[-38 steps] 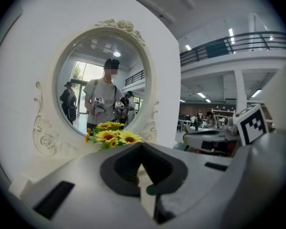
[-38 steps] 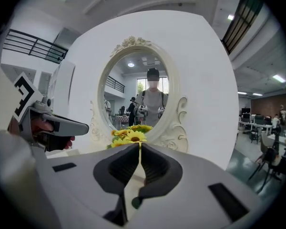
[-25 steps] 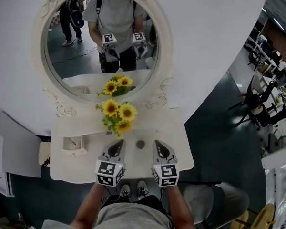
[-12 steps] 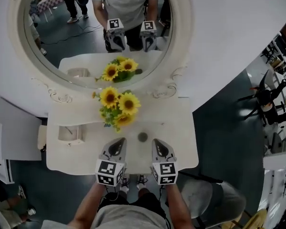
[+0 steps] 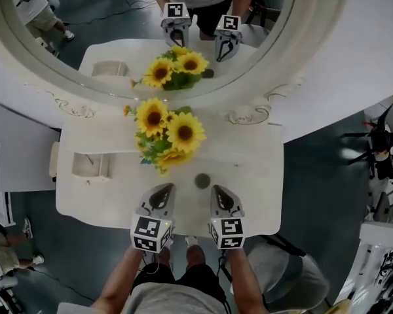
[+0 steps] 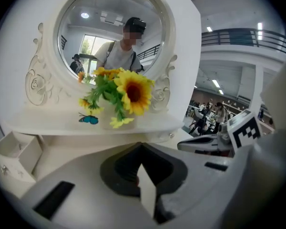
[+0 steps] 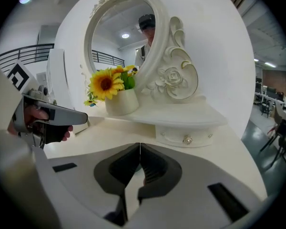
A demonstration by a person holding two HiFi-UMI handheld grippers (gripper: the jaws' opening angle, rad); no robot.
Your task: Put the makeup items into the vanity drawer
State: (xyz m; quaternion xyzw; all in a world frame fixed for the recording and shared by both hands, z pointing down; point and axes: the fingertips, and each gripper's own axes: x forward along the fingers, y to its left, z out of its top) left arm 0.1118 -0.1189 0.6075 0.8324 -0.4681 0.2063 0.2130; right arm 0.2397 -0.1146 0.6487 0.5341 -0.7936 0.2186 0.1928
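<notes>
The makeup item [image 5: 202,180], a small dark round piece, lies on the white vanity top [image 5: 252,175] just ahead of and between the two grippers, near the sunflowers [image 5: 165,128]. Over the last second the vanity has grown larger in the head view as both tools came down toward it, so the pick-up looks to be only beginning. The left gripper [image 5: 162,190] and right gripper [image 5: 220,191] have their jaws pressed together with nothing in them, and the open drawer [image 5: 90,165] sits well to the left.
</notes>
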